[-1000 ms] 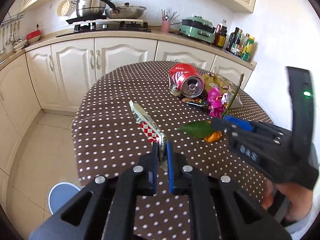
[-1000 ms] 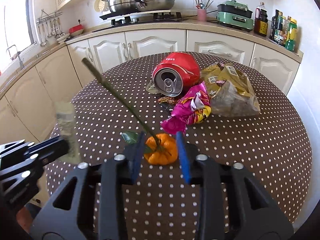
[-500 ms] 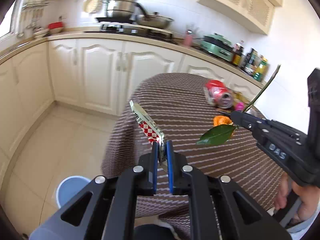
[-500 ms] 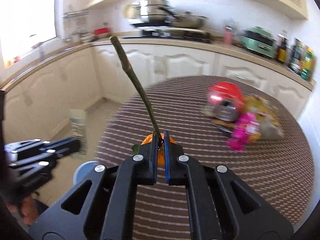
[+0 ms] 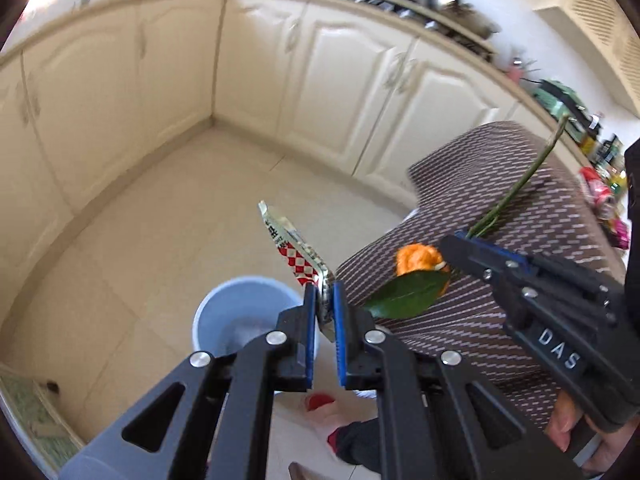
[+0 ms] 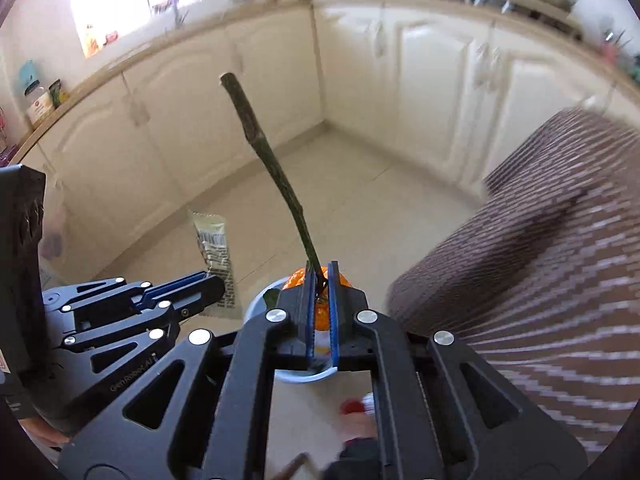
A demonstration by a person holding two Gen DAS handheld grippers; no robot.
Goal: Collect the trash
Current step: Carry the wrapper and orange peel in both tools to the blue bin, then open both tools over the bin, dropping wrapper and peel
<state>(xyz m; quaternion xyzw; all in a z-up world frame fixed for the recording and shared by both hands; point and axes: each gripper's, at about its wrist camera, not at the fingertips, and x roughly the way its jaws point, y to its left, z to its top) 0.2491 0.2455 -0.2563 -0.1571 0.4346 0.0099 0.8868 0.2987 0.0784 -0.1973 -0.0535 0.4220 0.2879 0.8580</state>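
A red-checked snack wrapper (image 5: pixel 294 244) is clamped edgewise in the left claw (image 5: pixel 325 300), sticking up beyond its tips. Just below that claw a pale blue bin (image 5: pixel 240 320) is seen on the tiled floor. The right claw (image 6: pixel 322 280) is pinched together on the stem (image 6: pixel 272 160) of a small orange fruit (image 5: pixel 418 258), a green leaf (image 5: pixel 408 294) hanging under it. The cloth-covered bench (image 6: pixel 540 260) lies to the right of both claws.

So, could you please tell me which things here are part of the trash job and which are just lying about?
In the job:
- wrapper, clamped in the left claw
- orange on its stem, clamped in the right claw
- blue bin on the floor
- red can on the table

Just lying about:
- cabinets
- stove pans
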